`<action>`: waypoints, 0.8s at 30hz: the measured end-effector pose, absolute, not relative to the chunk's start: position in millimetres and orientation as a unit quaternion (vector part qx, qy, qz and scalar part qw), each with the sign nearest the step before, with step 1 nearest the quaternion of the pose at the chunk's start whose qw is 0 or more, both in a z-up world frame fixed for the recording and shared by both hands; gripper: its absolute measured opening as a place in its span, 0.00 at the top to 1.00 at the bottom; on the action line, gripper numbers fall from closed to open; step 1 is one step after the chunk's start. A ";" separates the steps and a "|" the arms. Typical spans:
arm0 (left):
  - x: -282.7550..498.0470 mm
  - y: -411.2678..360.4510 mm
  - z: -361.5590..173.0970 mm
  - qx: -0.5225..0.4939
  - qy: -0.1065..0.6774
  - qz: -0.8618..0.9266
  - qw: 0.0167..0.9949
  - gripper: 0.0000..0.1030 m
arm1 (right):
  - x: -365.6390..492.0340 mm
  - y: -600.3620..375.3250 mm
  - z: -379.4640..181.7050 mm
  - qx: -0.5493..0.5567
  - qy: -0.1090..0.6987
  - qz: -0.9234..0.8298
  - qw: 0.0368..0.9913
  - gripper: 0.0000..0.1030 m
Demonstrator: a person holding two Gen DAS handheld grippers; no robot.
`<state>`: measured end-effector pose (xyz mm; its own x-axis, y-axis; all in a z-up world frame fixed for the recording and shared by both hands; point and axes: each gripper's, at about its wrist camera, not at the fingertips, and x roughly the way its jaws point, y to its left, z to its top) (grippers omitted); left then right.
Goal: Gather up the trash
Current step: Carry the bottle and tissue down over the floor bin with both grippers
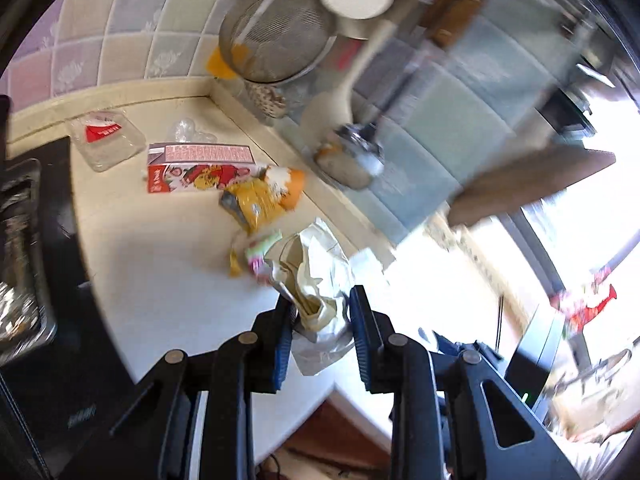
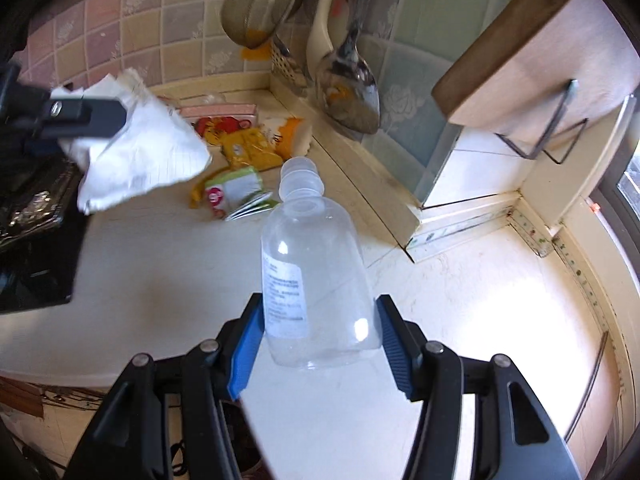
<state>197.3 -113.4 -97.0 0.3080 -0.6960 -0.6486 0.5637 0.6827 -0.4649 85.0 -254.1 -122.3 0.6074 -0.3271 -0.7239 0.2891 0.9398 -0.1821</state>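
Note:
My left gripper [image 1: 320, 312] is shut on a crumpled white paper [image 1: 316, 280], held above the counter; in the right wrist view the same paper [image 2: 140, 152] hangs from the left gripper's fingers [image 2: 92, 114] at the left. My right gripper [image 2: 318, 334] is shut on a clear plastic bottle [image 2: 316, 280] with a white label, its neck pointing away. On the pale counter [image 2: 160, 280] lie a yellow snack wrapper [image 1: 256, 200], a red and white carton [image 1: 196, 168], a green and pink packet [image 2: 236, 192] and a clear plastic tray [image 1: 106, 140].
A black stove top [image 1: 40, 240] fills the left side. Hanging on the tiled wall are a metal strainer [image 1: 276, 36], a ladle [image 2: 348, 88] and a pale spatula [image 2: 324, 20]. A wooden cutting board [image 2: 532, 60] leans in a wire rack at right.

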 end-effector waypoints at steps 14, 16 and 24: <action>30.1 -37.8 -146.1 0.052 0.470 -0.408 0.781 0.76 | -49.1 -149.5 -159.2 0.016 0.453 -0.137 0.881 0.46; 18.1 -28.6 -171.3 0.059 0.492 -0.402 0.769 0.75 | -60.6 -137.1 -182.3 0.017 0.477 -0.128 0.869 0.46; -1.8 -11.1 -304.1 0.069 0.585 -0.371 0.718 0.75 | -79.3 -126.7 -292.0 0.067 0.573 -0.091 0.812 0.46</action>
<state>-1.8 -11.1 -304.1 0.0409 -0.4522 -0.8910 0.6132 0.7154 -0.3349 -79.3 -126.7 -292.0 0.3263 -0.0700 -0.9427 0.2248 0.9744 0.0054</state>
